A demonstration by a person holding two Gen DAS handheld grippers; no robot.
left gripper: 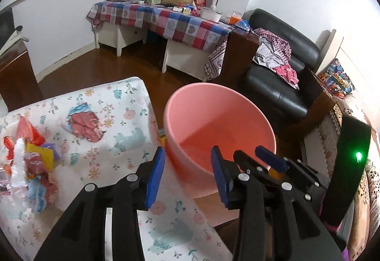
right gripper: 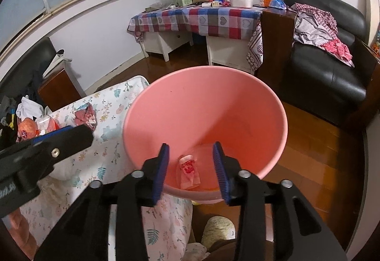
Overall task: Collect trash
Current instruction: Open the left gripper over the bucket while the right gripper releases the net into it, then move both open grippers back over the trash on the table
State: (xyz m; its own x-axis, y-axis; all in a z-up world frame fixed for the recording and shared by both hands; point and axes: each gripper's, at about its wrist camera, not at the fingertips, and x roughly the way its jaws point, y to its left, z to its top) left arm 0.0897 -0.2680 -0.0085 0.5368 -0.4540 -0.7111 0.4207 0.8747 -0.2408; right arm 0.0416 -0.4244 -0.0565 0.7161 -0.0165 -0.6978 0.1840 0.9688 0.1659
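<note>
A pink bin stands on the floor beside a table with a floral cloth. My left gripper is open and empty, over the table's edge next to the bin. Crumpled wrappers lie at the table's left, and a crumpled red paper lies mid-table. My right gripper is open and empty over the bin's near rim. A pink-and-red wrapper lies in the bin below it. The right gripper also shows in the left wrist view, and the left one in the right wrist view.
A black sofa with clothes stands beyond the bin. A desk with a checked cloth holds a paper bag and boxes. A dark wooden cabinet stands at the left. Wooden floor surrounds the bin.
</note>
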